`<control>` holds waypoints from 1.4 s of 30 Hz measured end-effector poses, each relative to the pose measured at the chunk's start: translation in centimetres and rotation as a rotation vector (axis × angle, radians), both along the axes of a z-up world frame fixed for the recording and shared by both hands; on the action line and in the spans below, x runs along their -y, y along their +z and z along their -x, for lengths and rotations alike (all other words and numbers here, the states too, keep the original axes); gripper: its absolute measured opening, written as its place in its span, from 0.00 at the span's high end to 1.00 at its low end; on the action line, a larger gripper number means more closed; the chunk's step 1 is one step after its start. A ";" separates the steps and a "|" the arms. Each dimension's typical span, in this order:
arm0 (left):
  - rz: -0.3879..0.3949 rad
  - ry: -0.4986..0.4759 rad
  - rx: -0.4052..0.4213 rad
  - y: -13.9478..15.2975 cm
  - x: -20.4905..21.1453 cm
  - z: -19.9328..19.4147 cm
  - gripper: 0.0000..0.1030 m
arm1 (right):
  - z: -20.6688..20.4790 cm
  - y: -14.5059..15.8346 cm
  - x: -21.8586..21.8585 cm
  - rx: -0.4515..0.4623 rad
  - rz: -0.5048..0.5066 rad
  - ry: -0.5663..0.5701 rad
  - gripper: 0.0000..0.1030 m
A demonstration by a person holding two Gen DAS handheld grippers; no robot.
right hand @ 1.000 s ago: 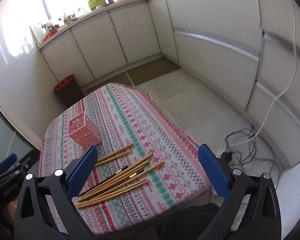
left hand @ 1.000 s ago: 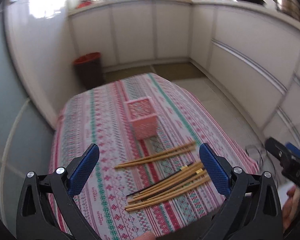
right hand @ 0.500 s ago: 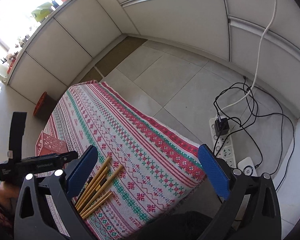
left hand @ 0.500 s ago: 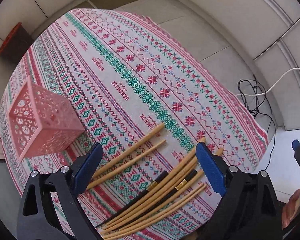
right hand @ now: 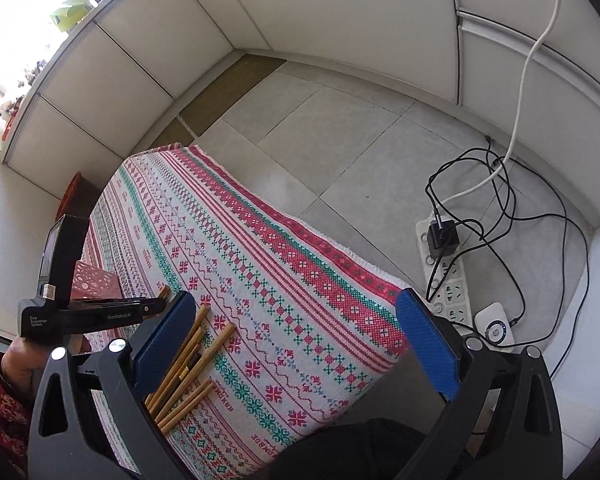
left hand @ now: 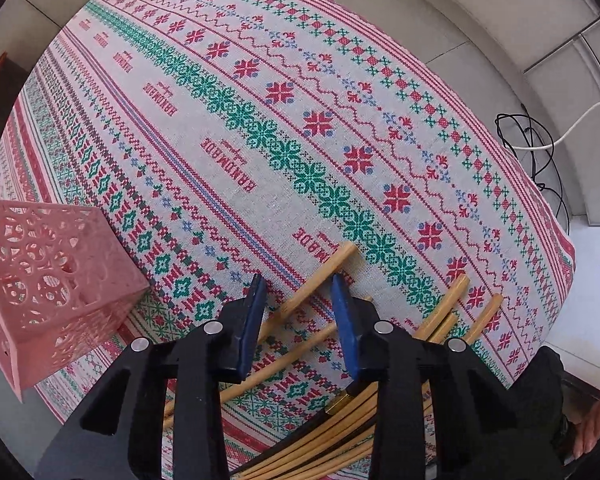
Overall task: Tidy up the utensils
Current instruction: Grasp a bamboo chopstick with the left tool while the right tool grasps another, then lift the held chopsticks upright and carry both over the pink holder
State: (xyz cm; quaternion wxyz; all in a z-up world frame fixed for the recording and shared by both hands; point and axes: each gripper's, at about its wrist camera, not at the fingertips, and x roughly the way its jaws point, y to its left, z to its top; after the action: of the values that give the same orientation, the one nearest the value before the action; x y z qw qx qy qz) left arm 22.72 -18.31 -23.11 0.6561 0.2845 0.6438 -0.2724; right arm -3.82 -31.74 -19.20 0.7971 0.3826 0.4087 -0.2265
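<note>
Chopsticks [left hand: 316, 280] near table's [left hand: 260, 80] front edge sit between my half-closed left gripper's [left hand: 298, 312] pads, untouched; my right gripper [right hand: 296, 336] gapes empty.

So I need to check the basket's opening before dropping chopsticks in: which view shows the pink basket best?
The left wrist view: the pink lattice basket shows two full sides at the left edge. The right wrist view shows only a sliver behind the left claw. Neither shows the opening.

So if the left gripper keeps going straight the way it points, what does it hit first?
Most likely the upper chopstick, which crosses the gap between the half-closed pads of the left gripper. Behind it lies only the tablecloth. Depth is hard to judge; the pads may already be at it.
</note>
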 end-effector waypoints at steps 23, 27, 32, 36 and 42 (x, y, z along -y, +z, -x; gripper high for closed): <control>0.464 0.019 0.580 15.3 -17.5 11.5 0.94 | -7.7 -2.6 -6.4 -0.267 -0.112 0.006 0.67; 0.529 0.117 0.659 18.5 -21.6 13.1 0.94 | -9.2 -4.4 -7.1 -0.339 -0.142 -0.046 0.78; 0.562 0.191 0.709 20.4 -24.1 14.3 0.94 | -10.8 -5.1 -7.5 -0.381 -0.147 -0.095 0.81; 0.594 0.247 0.725 21.1 -25.8 14.8 0.94 | -11.5 -5.2 -7.7 -0.411 -0.138 -0.140 0.87; 0.632 0.297 0.730 21.2 -27.3 15.1 0.94 | -11.7 -5.1 -8.2 -0.416 -0.114 -0.173 0.86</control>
State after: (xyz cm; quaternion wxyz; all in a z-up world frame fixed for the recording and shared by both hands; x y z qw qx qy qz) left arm 7.67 8.98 -1.93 0.9241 0.0542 0.2921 -0.2404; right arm 7.92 -23.59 -24.29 0.6505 0.4057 0.5419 -0.3443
